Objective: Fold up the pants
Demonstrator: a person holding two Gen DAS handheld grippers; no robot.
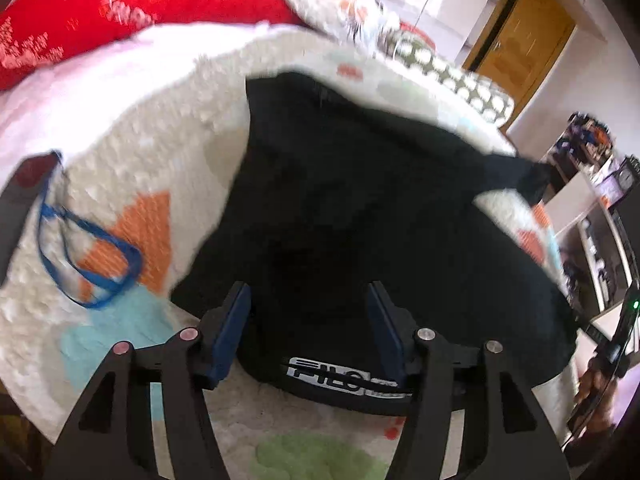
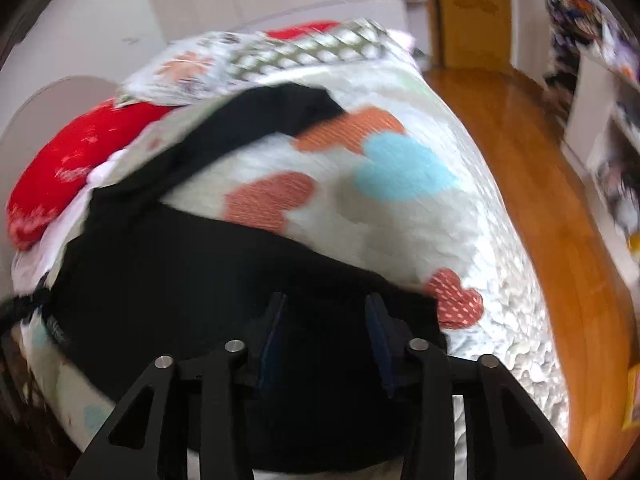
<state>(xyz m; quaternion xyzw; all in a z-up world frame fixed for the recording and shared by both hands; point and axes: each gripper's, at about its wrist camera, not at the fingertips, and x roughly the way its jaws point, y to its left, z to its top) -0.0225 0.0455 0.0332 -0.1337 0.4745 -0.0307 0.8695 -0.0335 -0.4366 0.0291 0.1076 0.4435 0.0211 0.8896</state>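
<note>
Black pants (image 1: 360,208) lie spread on a fleece blanket with coloured hearts (image 1: 132,184). In the left wrist view a waistband with a white logo label (image 1: 332,376) sits low between the fingers. My left gripper (image 1: 308,296) stands open over that waistband, its blue pads clear of the cloth. In the right wrist view the pants (image 2: 180,272) run from the near edge up to a leg end (image 2: 296,108) at the back. My right gripper (image 2: 326,304) hovers over the near black cloth with its jaws apart. Dark cloth fills the gap, and no pinch shows.
A red pillow (image 1: 120,12) and a patterned quilt (image 1: 440,68) lie at the head of the bed. A blue strap (image 1: 96,264) rests on the blanket at left. A wooden floor (image 2: 540,200), a wooden door (image 2: 468,12) and shelves (image 2: 608,128) are on the right.
</note>
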